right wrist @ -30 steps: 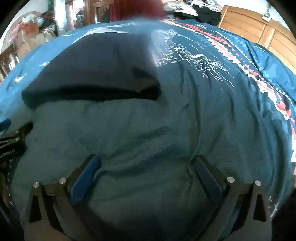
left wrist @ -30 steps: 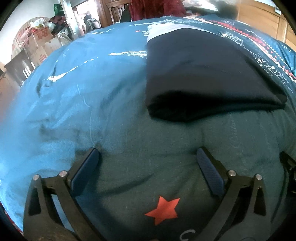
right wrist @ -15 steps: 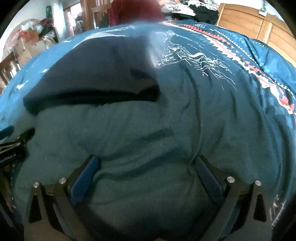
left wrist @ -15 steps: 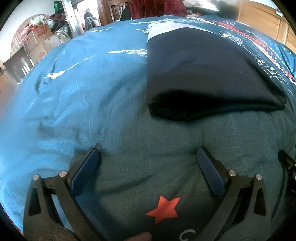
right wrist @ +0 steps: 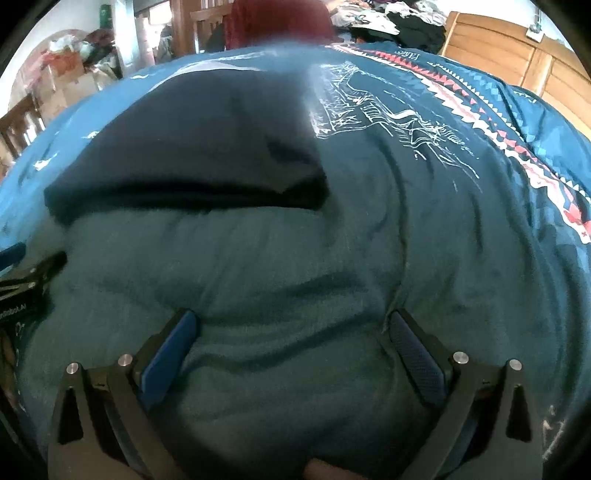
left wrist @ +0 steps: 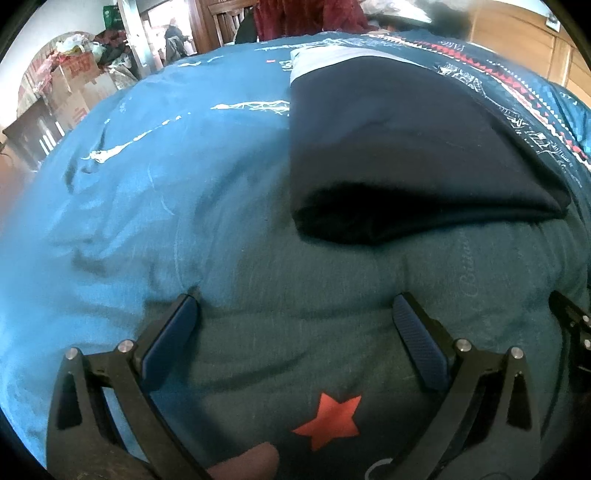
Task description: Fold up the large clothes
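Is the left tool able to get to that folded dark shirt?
Probably yes. The left tool is open, and only flat teal cloth lies between it and the folded dark shirt straight ahead.

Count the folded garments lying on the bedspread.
2. The dark navy garment lies farther back; the teal garment with the red star lies nearest, under both sets of open jaws. Others may be hidden.

A bed covered by a blue patterned bedspread [left wrist: 155, 177] fills most of both views. Stacked cardboard boxes [left wrist: 74, 92] are seen at the upper left, beside a wooden chair [left wrist: 225, 18]. Wooden cabinet panels [right wrist: 517, 59] stand at the upper right (clothes are piled [right wrist: 399, 14] just beside them). A pale wall [left wrist: 55, 22] is daylit.
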